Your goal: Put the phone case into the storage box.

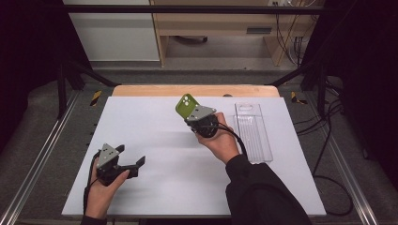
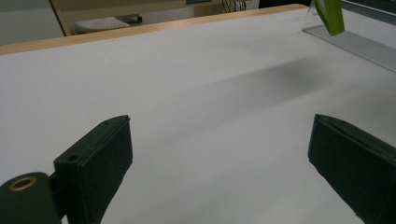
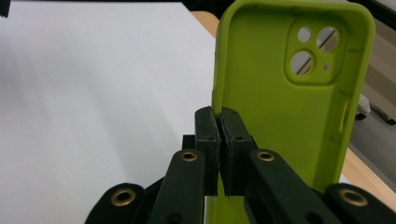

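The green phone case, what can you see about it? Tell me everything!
The green phone case is lime coloured and looks like soft rubbery plastic. It is empty, its hollow inside showing, with camera holes in a raised corner block. The right gripper pinches its side edge, holding it upright above the white table. Nothing else touches it.

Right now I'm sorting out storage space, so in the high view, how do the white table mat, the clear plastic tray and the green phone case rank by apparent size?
1. White table mat, by far the largest.
2. Clear plastic tray, long and narrow.
3. Green phone case, smallest; but it is lifted in the right tongs, tilted and partly hidden, so its true size is unsure.
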`<state>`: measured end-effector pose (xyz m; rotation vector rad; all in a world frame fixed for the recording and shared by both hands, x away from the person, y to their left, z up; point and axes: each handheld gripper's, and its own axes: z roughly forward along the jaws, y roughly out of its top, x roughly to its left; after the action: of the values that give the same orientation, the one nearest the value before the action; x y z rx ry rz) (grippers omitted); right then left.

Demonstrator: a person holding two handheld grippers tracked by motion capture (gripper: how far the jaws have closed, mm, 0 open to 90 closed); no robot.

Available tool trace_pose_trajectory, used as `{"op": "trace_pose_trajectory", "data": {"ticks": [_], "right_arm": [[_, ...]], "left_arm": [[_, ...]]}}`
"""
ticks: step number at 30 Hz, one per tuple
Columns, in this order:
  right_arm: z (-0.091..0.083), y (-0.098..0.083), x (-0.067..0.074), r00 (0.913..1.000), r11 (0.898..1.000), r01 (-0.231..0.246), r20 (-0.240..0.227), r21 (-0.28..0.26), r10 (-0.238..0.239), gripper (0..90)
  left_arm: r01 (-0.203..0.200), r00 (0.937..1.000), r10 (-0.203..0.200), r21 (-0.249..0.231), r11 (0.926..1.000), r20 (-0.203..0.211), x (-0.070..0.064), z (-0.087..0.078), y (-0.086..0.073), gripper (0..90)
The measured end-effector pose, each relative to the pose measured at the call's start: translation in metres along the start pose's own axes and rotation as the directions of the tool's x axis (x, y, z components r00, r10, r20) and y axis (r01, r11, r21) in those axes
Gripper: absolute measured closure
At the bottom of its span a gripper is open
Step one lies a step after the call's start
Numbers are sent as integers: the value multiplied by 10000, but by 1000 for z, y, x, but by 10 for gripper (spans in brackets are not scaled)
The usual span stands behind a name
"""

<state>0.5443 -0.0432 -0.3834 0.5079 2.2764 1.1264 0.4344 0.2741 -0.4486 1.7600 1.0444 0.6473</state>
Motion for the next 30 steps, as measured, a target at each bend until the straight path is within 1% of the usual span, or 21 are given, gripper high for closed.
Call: {"op": "trace_pose_trajectory", "data": {"ticks": [2, 4, 6, 8, 10, 11, 13, 15, 17, 18, 20, 22, 23, 25, 26, 29, 30], "right_arm": [[-2, 2, -1, 9998, 9996, -204, 53, -191, 205, 874], [-5, 4, -3, 9989, 9981, -444, 155, -436, 451, 875], [-8, 5, -3, 9979, 9963, -585, 249, -627, 601, 875], [-11, 6, -4, 9963, 9936, -745, 363, -844, 778, 875], [-15, 8, -6, 9927, 9885, -1054, 473, -1087, 1111, 875], [-16, 9, -7, 9916, 9868, -1124, 513, -1167, 1190, 875], [-20, 10, -10, 9870, 9809, -1342, 690, -1408, 1450, 875], [-25, 11, -14, 9820, 9757, -1473, 939, -1621, 1639, 876], [-30, 11, -18, 9779, 9708, -1608, 1043, -1777, 1811, 876], [-33, 11, -19, 9754, 9678, -1692, 1095, -1863, 1916, 876], [-39, 11, -23, 9678, 9564, -1970, 1133, -2158, 2249, 877], [-46, 11, -27, 9622, 9493, -2069, 1264, -2369, 2413, 877], [-49, 11, -29, 9587, 9441, -2136, 1317, -2511, 2519, 878], [-54, 10, -32, 9534, 9387, -2203, 1447, -2653, 2646, 878], [-56, 10, -33, 9512, 9363, -2247, 1479, -2701, 2709, 878], [-63, 10, -39, 9414, 9233, -2490, 1509, -2924, 3017, 879], [-65, 11, -41, 9387, 9205, -2541, 1536, -2969, 3087, 879]], "left_arm": [[103, 9997, -107, -158, 9998, -231, 5, -4, -1, 60], [216, 9992, -224, -238, 9995, -328, 9, -7, -2, 60], [371, 9979, -392, -406, 9985, -511, 11, -12, -4, 60], [412, 9967, -449, -558, 9976, -678, 12, -16, -5, 59], [426, 9959, -481, -714, 9965, -767, 12, -18, -6, 58], [374, 9956, -439, -777, 9963, -832, 11, -19, -6, 57], [313, 9957, -389, -893, 9955, -839, 9, -19, -5, 51], [144, 9965, -229, -1049, 9944, -803, 7, -20, -4, 47], [90, 9968, -178, -1125, 9936, -782, 7, -19, -4, 46], [109, 9967, -198, -1121, 9936, -784, 7, -19, -4, 45], [151, 9962, -246, -1125, 9935, -837, 5, -17, -6, 45], [143, 9962, -228, -1006, 9948, -844, 1, -13, -9, 45], [62, 9966, -137, -919, 9957, -812, -1, -11, -10, 44], [-88, 9968, 24, -797, 9968, -800, -5, -9, -10, 45], [-67, 9967, 1, -809, 9967, -812, -7, -9, -11, 45], [-20, 9965, -55, -908, 9959, -828, -10, -8, -11, 45], [-101, 9962, 25, -873, 9961, -870, -11, -9, -12, 45]]}}
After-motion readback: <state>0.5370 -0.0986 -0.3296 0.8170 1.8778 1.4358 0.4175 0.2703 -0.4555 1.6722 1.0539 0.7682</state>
